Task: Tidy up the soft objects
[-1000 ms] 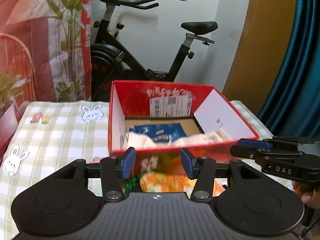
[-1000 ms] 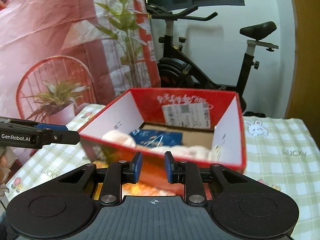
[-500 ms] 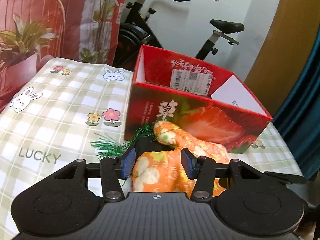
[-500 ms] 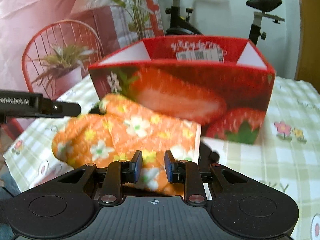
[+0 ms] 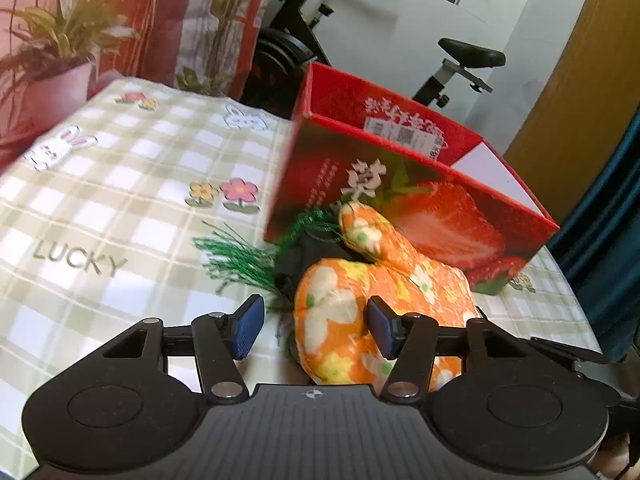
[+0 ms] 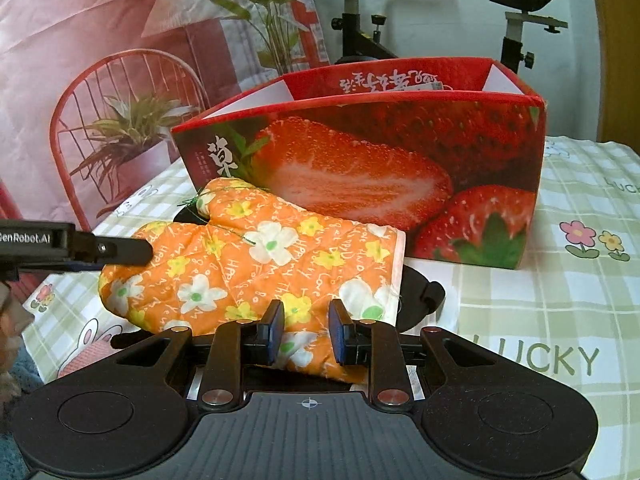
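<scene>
An orange flowered oven mitt (image 5: 340, 312) (image 6: 240, 264) lies on the checked tablecloth in front of a red strawberry box (image 5: 440, 216) (image 6: 360, 152). My left gripper (image 5: 314, 328) is low over the mitt's rounded tip, which lies between its blue pads, close against the right one. Its jaws are opening. In the right wrist view, one of its black fingers (image 6: 120, 248) reaches the mitt's tip from the left. My right gripper (image 6: 307, 332) is at the cuff end. Its pads stand narrowly apart with the cuff's edge between them, not visibly squeezed.
Green tinsel strands (image 5: 240, 256) and a flat black object (image 6: 420, 292) lie under and beside the mitt. The tablecloth (image 5: 120, 200) stretches left of the box. An exercise bike (image 5: 460, 56) and a printed backdrop stand behind the table; a blue curtain hangs at the right.
Both grippers have dropped from above the open box to table level in front of it. The box's inside is out of sight. The left jaws have spread a little wider.
</scene>
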### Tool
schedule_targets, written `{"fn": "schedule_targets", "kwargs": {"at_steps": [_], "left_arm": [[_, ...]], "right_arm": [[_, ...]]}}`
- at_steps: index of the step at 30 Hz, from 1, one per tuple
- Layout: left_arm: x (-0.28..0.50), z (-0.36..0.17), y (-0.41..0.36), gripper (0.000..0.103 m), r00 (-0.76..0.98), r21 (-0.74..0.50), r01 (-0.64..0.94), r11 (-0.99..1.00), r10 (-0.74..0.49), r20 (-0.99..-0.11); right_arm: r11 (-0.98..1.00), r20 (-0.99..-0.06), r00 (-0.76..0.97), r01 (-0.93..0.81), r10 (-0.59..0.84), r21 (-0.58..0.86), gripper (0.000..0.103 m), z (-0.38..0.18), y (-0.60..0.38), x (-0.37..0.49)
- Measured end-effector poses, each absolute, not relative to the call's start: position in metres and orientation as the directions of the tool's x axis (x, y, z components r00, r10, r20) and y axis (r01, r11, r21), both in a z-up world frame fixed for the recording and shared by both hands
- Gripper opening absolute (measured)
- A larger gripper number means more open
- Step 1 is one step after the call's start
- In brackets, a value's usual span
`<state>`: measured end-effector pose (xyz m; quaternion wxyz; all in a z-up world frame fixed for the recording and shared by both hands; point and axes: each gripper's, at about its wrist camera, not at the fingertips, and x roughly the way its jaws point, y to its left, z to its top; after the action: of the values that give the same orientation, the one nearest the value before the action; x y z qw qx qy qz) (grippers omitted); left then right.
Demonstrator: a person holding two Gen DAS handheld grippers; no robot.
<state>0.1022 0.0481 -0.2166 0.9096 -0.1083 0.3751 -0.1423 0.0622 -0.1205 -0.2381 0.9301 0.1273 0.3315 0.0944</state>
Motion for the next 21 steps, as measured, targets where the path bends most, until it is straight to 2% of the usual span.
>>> {"fn": "schedule_targets", "kwargs": {"at_steps": [4,6,7,10,18,20,21], "left_arm": [[0.100,-0.220,0.041,0.058,0.663,-0.315,0.214,0.925,-0.374,-0.648],[0.099,-0.221,0.039,0.043,0.661,-0.299,0.224,0.927,-0.370,-0.652],[0.098,-0.222,0.037,0.032,0.665,-0.279,0.219,0.935,-0.352,-0.658],[0.098,-0.225,0.039,0.025,0.662,-0.278,0.219,0.935,-0.352,-0.661],[0.104,-0.238,0.040,0.025,0.624,-0.280,0.204,0.938,-0.345,-0.702],[0.105,-0.241,0.040,0.026,0.619,-0.281,0.200,0.939,-0.344,-0.707],[0.105,-0.242,0.040,0.026,0.617,-0.281,0.198,0.939,-0.342,-0.709]], "right_arm": [[0.947,-0.590,0.763,-0.090,0.264,0.307,0.023,-0.238,-0.122,0.062],[0.947,-0.590,0.763,-0.090,0.264,0.308,0.023,-0.239,-0.122,0.062],[0.947,-0.590,0.763,-0.089,0.264,0.309,0.023,-0.239,-0.122,0.062],[0.947,-0.590,0.763,-0.088,0.263,0.309,0.023,-0.238,-0.122,0.062],[0.948,-0.580,0.774,-0.080,0.254,0.309,0.023,-0.236,-0.121,0.059],[0.949,-0.569,0.786,-0.071,0.243,0.308,0.025,-0.234,-0.122,0.057],[0.950,-0.562,0.794,-0.063,0.233,0.305,0.029,-0.232,-0.123,0.055]]}}
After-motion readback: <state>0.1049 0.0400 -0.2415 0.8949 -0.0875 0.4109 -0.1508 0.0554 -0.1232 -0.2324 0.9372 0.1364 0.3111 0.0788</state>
